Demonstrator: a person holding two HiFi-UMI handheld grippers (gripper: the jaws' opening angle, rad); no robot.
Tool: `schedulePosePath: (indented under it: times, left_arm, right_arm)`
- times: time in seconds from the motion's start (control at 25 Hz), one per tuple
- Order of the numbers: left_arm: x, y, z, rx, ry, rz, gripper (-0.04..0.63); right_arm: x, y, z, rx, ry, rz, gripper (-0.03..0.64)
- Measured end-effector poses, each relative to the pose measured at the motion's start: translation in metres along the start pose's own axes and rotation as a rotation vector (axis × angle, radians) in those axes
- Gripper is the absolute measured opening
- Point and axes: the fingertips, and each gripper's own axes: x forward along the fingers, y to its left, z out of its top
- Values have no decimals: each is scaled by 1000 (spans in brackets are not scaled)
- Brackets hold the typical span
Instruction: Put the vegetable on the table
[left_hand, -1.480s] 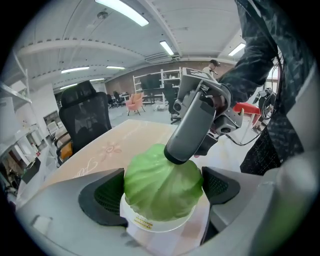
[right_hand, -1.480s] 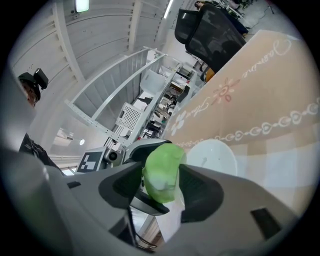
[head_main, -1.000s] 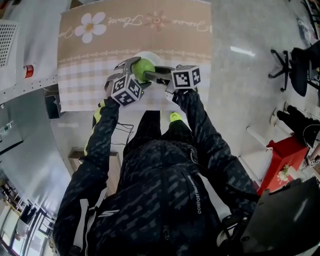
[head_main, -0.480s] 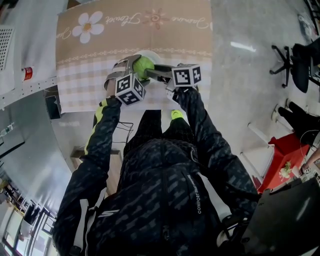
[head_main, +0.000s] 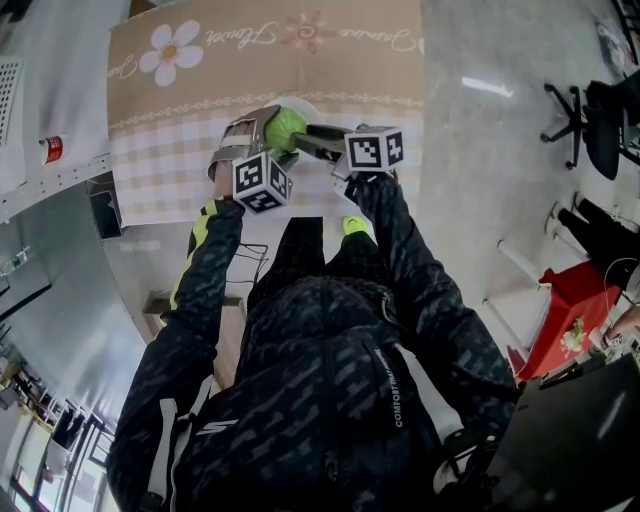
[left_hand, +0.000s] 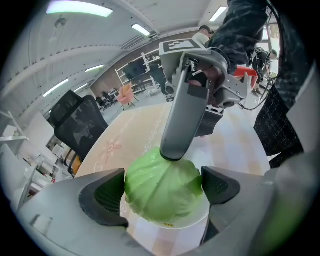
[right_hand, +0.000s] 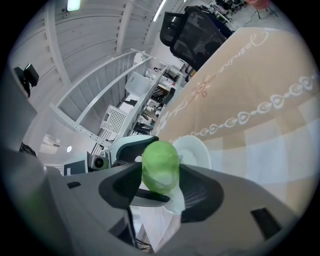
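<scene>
Cabbage (head_main: 286, 128), small, round and pale green, clamped between the 2 jaws of the right gripper (head_main: 302, 140) at the near side of the table (head_main: 170, 180), directly above a white plate (left_hand: 194, 221). Pinched from both sides across the middle in the right gripper view, with 1 grey jaw pressed on the crown in the left gripper view, apparently to keep a smooth ball from slipping out. Not clear from any view whether resting on the plate or held just off it.

Left gripper (head_main: 266, 130) set wide, 2 dark ribbed pads (left_hand: 107, 195) bracketing the cabbage, just beside the leaves on either flank without visibly biting in. Likely posted there as a guard or steadying cradle rather than the main hold. Pointed in from the side opposite the right gripper, so 4 surfaces ringing 1 vegetable.

Beige cloth (head_main: 250, 70) with a daisy print and a checked band covering the tabletop, checked area lying open beside the plate.

Judged as the carry-off stage: vegetable gripped, not yet on the cloth. Next move probably a short sideways shift clear of the plate rim, then a gentle lowering. Round shape liable to roll on release, hence sense in loosening slowly with the wide gripper close by.
</scene>
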Motion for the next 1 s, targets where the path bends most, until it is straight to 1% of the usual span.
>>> schedulePosePath:
  times: [0.08,0.12,0.2,0.28,0.44,0.76,1.0]
  left_arm:
    - [1,-1,1,-1,-11,5,469]
    - [1,-1,1,-1,-17,7,468]
    - [1,-1,4,-3,-36,18,460]
    - [1,0,7,-15,-53,27,428]
    - [2,0,9,-26,-72,27,426]
    - [1,1,10,-31,-91,31,426]
    - [-3,0,7,-32,-103,61,423]
  right_arm:
    - [-1,-2,0,9,-8,4,230]
    - [-2,-4,0,13,-14,2,204]
    - [-3,-8,2,13,-29,-17,181]
    - [-5,-11,4,0,-34,-31,178]
    - [-7,-13,5,-16,-28,-23,178]
    - [-6,-13,5,-87,-15,-49,178]
    - [-4,-11,2,-123,8,-72,178]
